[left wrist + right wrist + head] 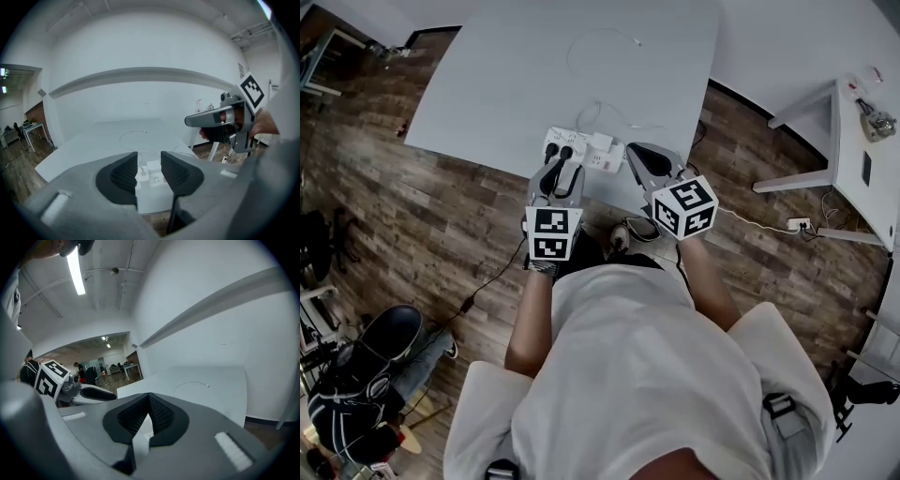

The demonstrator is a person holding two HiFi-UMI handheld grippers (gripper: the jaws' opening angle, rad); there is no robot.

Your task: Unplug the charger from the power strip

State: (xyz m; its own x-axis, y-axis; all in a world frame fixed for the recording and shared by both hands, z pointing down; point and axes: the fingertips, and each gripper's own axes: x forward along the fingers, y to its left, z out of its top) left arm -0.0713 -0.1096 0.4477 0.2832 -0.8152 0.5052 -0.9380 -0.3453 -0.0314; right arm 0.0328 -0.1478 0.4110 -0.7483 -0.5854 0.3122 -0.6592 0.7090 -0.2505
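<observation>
Power strip point(584, 148) at near edge of table point(506, 84)

Likely office: white tables point(534, 84), wood floor point(412, 234).

Bright, even light; fisheye-warped, dark-cornered edges.

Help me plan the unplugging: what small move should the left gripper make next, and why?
Probably ease the left gripper forward and down until its open jaws straddle the power strip, to steady it. In its view the strip lies beyond the pads, untouched, with the white charger plugged in. The right gripper hovers nearby, jaws together.
</observation>
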